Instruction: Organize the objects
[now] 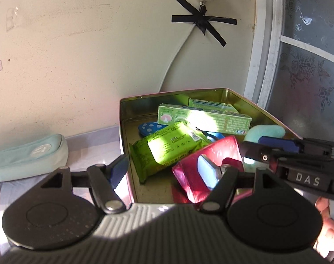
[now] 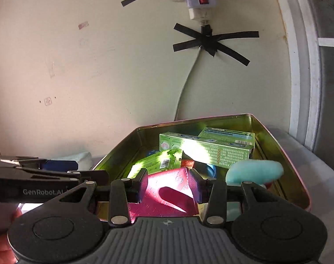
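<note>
A cream wall [image 2: 101, 70] rises behind everything, with a power strip [image 2: 200, 2] fixed to it and its cable held by crossed black tape [image 2: 211, 44]. Below, on the counter [image 1: 94, 147], sits an open metal tin [image 2: 283, 160] holding green boxes [image 2: 211, 149], a green packet [image 1: 167, 151], a fluffy teal item [image 2: 255, 171] and a pink pouch [image 2: 167, 195]. A pale teal pencil case [image 1: 28, 156] lies on the counter, left of the tin. The left tongs [image 1: 164, 171] are spread wide over the tin's near-left corner, one finger outside its wall. The right tongs [image 2: 168, 184] pinch the pink pouch inside the tin.
</note>
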The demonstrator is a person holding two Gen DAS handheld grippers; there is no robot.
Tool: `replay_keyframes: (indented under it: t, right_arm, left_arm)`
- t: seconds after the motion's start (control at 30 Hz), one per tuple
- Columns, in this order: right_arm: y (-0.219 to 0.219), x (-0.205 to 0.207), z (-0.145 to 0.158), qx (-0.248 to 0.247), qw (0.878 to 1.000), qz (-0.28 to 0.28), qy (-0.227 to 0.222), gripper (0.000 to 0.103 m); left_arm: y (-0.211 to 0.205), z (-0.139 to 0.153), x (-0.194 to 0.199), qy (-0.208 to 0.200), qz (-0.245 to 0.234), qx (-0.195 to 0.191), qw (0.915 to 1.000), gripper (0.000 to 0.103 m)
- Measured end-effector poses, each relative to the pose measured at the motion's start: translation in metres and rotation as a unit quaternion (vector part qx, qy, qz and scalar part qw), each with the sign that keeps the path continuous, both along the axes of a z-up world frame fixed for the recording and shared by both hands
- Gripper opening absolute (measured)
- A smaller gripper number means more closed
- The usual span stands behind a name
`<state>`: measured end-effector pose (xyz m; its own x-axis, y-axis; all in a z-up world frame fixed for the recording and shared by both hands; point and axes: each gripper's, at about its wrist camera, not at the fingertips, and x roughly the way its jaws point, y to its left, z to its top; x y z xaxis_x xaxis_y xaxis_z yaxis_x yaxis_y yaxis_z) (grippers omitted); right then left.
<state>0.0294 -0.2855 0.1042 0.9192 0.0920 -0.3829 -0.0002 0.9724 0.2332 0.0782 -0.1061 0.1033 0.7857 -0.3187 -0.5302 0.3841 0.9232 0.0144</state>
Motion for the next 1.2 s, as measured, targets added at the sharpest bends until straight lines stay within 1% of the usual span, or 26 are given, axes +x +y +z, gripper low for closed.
replay_keyframes:
  t: [0.17, 0.37, 0.53, 0.67, 0.83, 0.93, 1.1, 1.2]
  right_arm:
    - [0.004, -0.038, 0.0, 0.031, 0.999, -0.008, -0.007, 0.036]
    - [0.01, -0.082, -0.01, 0.068, 0.998, -0.013, -0.013, 0.036]
    - [0.022, -0.109, -0.02, 0.061, 0.998, -0.011, -0.003, 0.036]
    - [0.026, -0.119, -0.025, 0.065, 0.998, -0.01, 0.002, 0.036]
    - [0.031, -0.127, -0.026, 0.066, 0.998, -0.009, 0.003, 0.037]
    - [0.036, -0.133, -0.026, 0.065, 0.998, -0.009, 0.001, 0.041]
    - [0.044, -0.138, -0.023, 0.049, 0.999, -0.013, -0.008, 0.042]
    - [0.047, -0.139, -0.025, 0.045, 0.999, -0.015, -0.006, 0.042]
  left_arm:
    - [-0.001, -0.003, -0.033, 0.001, 0.013, 0.013, 0.9998, 0.072]
    - [0.009, -0.013, -0.066, 0.01, 0.029, 0.009, 0.9995, 0.072]
    - [0.015, -0.026, -0.089, 0.008, 0.039, 0.025, 0.9989, 0.073]
    - [0.019, -0.036, -0.102, 0.005, 0.047, 0.039, 0.9981, 0.076]
    - [0.024, -0.046, -0.113, 0.007, 0.058, 0.048, 0.9971, 0.076]
    - [0.027, -0.052, -0.117, 0.008, 0.065, 0.052, 0.9965, 0.077]
    - [0.034, -0.059, -0.121, 0.007, 0.071, 0.046, 0.9964, 0.077]
    - [0.036, -0.063, -0.122, 0.004, 0.076, 0.049, 0.9959, 0.077]
